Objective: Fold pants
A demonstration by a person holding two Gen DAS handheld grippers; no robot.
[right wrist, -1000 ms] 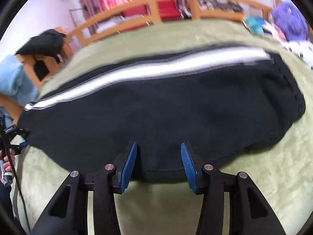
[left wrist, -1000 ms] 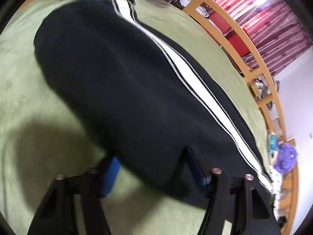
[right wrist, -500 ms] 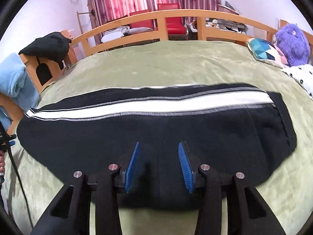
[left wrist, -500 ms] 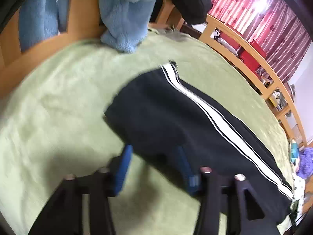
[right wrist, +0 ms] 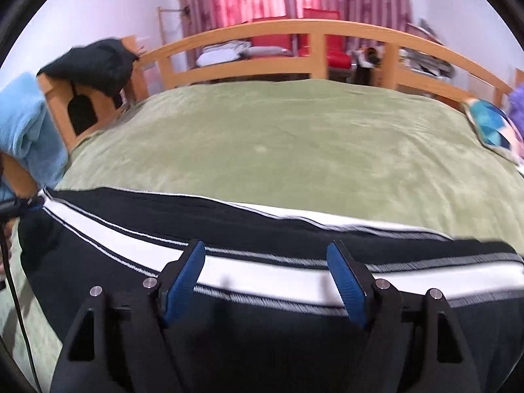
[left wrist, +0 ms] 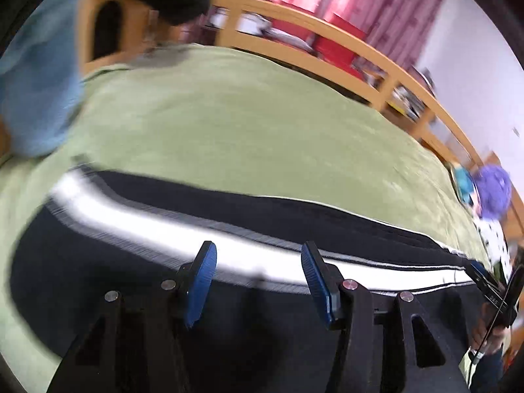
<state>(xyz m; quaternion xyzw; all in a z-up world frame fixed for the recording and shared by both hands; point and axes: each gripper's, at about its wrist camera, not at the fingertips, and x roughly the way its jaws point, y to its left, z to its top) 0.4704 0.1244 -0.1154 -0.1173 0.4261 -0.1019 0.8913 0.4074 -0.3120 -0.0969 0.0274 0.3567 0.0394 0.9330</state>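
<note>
Pants point(right wrist: 294, 344) lie flat on the green bed point(right wrist: 294, 150), stretched long from left to right, with the white stripe point(right wrist: 262, 271) running the same way along the far side. They already look laid one leg on the other, so the next fold likely brings one end over to the other.

Both grippers hang just above the black cloth, pointing down at it. The right gripper point(right wrist: 267, 278) has just been opening its fingers, and nothing is between them. The left gripper point(left wrist: 258, 275) has its fingers apart too, with no cloth pinched. The left one is closer to the left end of the pants, the right one closer to the right end.
</note>
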